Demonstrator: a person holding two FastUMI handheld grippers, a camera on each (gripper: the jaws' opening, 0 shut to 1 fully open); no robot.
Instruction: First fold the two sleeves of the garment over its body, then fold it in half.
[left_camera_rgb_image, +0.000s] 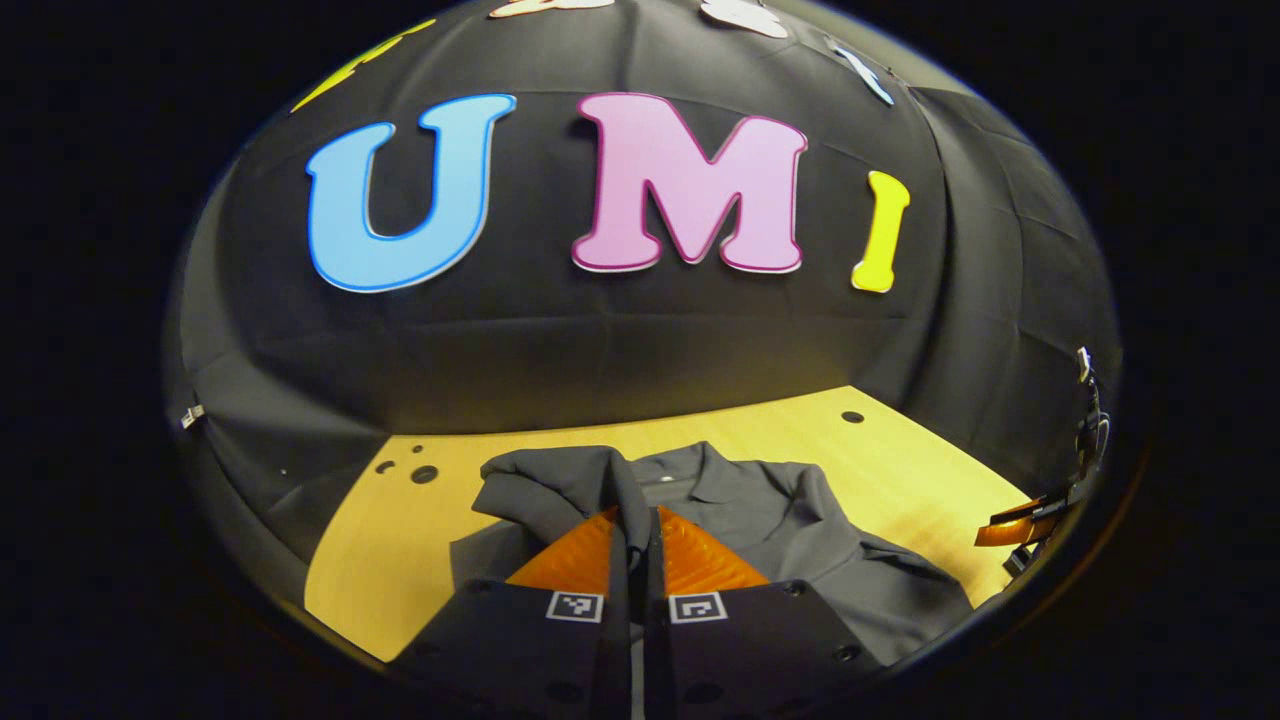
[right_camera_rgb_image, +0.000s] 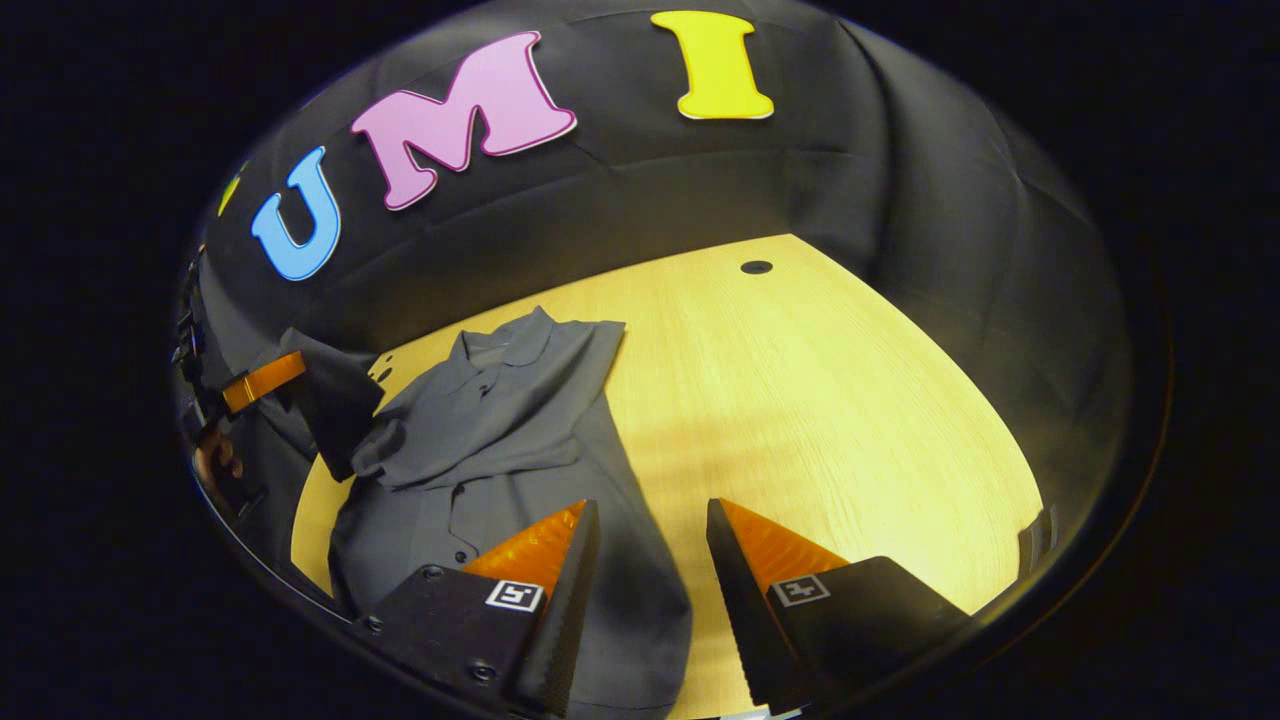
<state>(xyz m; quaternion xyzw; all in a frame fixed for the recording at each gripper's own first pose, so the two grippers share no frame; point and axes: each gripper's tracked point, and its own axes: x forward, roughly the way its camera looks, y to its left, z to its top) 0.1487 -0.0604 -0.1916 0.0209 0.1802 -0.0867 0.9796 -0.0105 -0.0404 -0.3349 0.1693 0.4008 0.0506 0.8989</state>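
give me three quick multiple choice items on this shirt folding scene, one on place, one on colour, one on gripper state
1. Where does the shirt lie?
A. on the wooden table
B. on a chair
C. in a basket

2. What colour is the shirt?
A. red
B. dark grey
C. white

3. How do the left hand-held gripper and the right hand-held gripper stand?
A. both open
B. left shut on the sleeve, right open
C. both shut

Answers: 1 A, pale wood shows around it. 2 B, grey cloth throughout. 3 B, the left pinches lifted fabric; the right's fingers stand apart.

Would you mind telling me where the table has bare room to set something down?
The widest bare stretch of table lies between the grey shirt and the booth wall. A narrower strip borders the collar. It is crowded where the left hand-held gripper pinches the sleeve.
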